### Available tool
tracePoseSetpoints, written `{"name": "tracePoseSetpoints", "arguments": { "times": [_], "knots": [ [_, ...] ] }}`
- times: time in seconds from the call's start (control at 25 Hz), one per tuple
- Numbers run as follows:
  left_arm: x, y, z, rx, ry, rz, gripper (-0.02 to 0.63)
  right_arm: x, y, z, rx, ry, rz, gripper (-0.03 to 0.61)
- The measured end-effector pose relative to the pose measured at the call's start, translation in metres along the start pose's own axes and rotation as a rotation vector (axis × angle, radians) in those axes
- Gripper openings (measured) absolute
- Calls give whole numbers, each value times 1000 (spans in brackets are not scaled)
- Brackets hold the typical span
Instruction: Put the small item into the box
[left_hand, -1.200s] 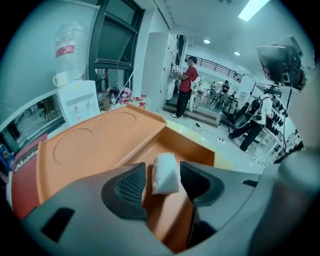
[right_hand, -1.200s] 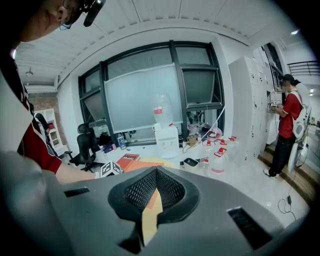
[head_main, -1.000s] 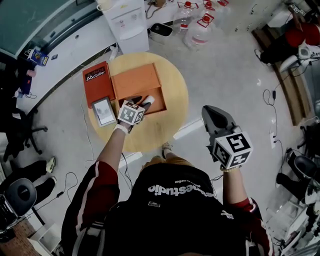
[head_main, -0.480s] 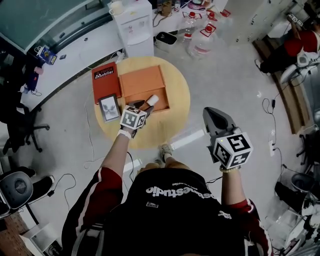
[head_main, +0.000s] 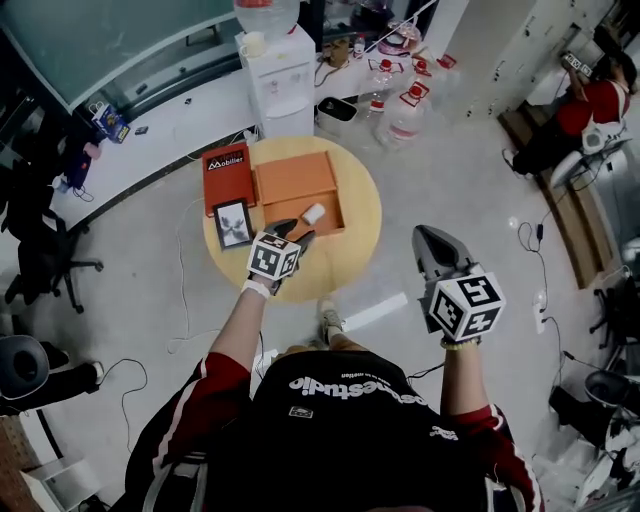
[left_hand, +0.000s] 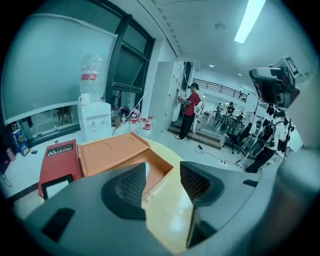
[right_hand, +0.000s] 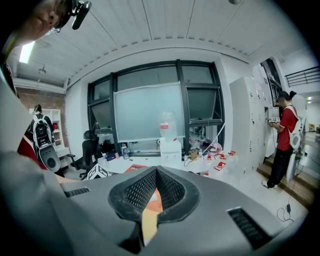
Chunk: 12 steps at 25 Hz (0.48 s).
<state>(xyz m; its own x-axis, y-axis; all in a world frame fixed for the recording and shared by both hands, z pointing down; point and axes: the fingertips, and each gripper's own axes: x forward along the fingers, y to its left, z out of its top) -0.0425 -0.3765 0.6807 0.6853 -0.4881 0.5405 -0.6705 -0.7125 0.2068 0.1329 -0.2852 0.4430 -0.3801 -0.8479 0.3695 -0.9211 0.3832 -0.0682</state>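
Observation:
An orange box (head_main: 327, 220) lies open on the round wooden table (head_main: 355, 225), its lid (head_main: 293, 177) folded back. A small white item (head_main: 313, 213) rests inside the box. My left gripper (head_main: 296, 233) hovers just in front of the box, open, with nothing between the jaws. In the left gripper view the box (left_hand: 159, 167) shows between the jaws of the left gripper (left_hand: 162, 182), and a sliver of the white item (left_hand: 145, 168) peeks past the left jaw. My right gripper (head_main: 424, 236) is held off the table to the right, shut and empty (right_hand: 156, 187).
A red box (head_main: 228, 172) and a framed picture (head_main: 234, 222) lie on the table's left part. A water dispenser (head_main: 283, 75) and several water bottles (head_main: 400, 100) stand behind the table. An office chair (head_main: 40, 250) is at the left. A person (left_hand: 189, 107) stands far off.
The left gripper has drawn back from the white item, which stays in the box. The head view has risen and shows more floor. The right gripper has kept its place.

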Motion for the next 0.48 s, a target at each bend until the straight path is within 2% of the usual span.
{"name": "tracePoseSetpoints", "arguments": {
  "times": [0.24, 0.48],
  "knots": [
    [-26, -22, 20, -8, -68, -7, 227, -17, 11, 13, -26, -35, -12, 25],
    [-66, -42, 40, 22, -120, -19, 227, -28, 31, 22, -19, -76, 1, 25]
  ]
}}
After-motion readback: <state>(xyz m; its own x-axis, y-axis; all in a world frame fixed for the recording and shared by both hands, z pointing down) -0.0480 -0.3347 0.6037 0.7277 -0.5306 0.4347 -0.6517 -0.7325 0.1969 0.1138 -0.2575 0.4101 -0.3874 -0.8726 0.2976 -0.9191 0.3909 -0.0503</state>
